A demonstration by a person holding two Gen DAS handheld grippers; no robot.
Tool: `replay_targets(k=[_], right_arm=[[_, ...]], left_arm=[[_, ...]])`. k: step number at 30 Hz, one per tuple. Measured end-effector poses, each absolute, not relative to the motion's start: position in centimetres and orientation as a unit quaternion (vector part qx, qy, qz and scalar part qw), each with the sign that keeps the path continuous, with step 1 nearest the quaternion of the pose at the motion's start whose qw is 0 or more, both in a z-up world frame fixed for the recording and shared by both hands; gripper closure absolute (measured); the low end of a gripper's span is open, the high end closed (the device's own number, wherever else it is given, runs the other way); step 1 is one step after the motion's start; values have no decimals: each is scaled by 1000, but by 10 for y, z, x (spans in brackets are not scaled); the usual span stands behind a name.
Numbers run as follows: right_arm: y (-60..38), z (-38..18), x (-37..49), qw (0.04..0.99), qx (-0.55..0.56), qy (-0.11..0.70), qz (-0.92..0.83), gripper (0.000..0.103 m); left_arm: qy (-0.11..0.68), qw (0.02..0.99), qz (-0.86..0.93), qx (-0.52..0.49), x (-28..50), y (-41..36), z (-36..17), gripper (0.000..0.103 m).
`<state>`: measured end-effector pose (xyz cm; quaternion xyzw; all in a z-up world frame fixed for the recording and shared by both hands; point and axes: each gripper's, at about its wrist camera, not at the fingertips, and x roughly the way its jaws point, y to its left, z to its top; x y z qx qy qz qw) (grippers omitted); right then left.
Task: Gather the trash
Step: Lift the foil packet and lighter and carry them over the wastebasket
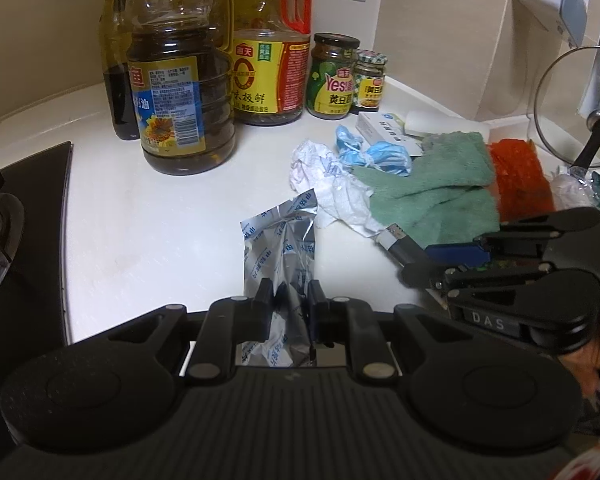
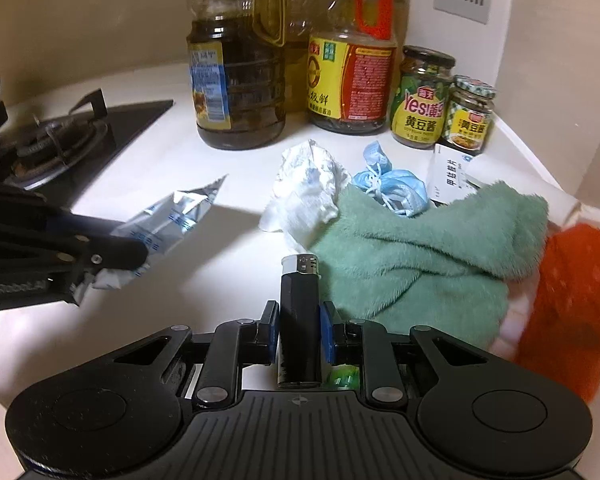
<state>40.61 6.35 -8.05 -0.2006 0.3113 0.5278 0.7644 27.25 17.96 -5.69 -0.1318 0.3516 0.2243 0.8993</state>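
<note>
Crumpled silver foil wrapper with blue print, lifted over the white countertop, pinched in the left gripper; black plastic lighter clamped upright between the right gripper's blue-padded jaws, beside a green towel

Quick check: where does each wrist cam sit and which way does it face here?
Left wrist: on the left gripper, facing down over the counter; its fingers pinch a foil packet; right gripper at right.
Right wrist: on the right gripper, fingers around a black lighter; left gripper at left.
Shared: foil packet, lighter, crumpled tissue, green cloth.
</note>
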Motion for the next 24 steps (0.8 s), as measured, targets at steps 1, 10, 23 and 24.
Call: replay_targets(k=[1, 10, 23, 24], right_arm=[[60, -79, 403, 767, -196, 310, 527, 81], [10, -62, 372, 789, -151, 304, 512, 81], [-95, -62, 341, 816, -109, 314, 472, 81], [-103, -63, 340, 817, -107, 316, 470, 81]], left_arm=[[351, 900, 222, -133, 271, 177, -56, 88], [347, 909, 193, -132, 261, 135, -44, 88], [353, 915, 145, -135, 245, 40, -36, 88], [354, 914, 142, -136, 243, 33, -37, 88]])
